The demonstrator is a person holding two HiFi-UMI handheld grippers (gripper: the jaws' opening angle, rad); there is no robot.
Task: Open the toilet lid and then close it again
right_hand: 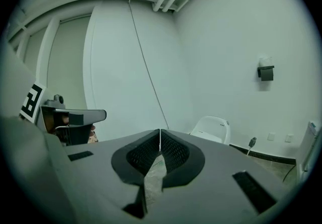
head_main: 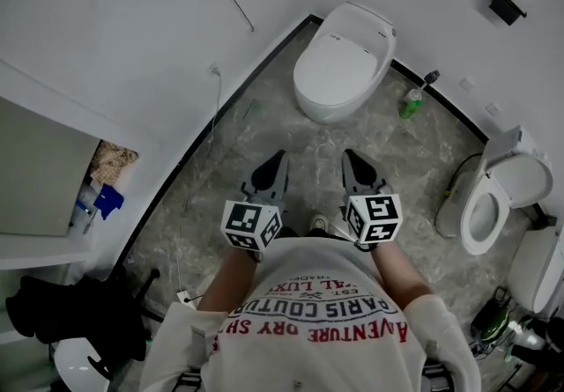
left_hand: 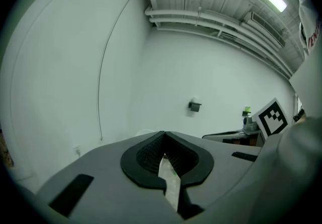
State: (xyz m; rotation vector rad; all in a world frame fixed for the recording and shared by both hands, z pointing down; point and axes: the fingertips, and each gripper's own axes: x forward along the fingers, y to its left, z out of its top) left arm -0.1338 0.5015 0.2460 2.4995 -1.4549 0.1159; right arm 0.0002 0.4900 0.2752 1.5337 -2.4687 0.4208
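Observation:
A white toilet point(head_main: 342, 64) with its lid down stands in the far corner, a step or so ahead of me. In the right gripper view the toilet point(right_hand: 212, 128) shows just right of the jaw tips. My left gripper point(head_main: 278, 157) and right gripper point(head_main: 349, 156) are held side by side at waist height, pointing toward it, well short of touching. Both are shut with nothing between the jaws, as the left gripper point(left_hand: 163, 135) and right gripper point(right_hand: 160, 132) views show. The lid's front edge faces me.
A green bottle point(head_main: 411, 103) stands on the floor right of the toilet. A second white toilet point(head_main: 495, 203) with raised lid is at the right wall. A black holder point(head_main: 507, 3) hangs on the far wall. A shelf unit point(head_main: 44, 179) and black bag point(head_main: 75, 315) stand left.

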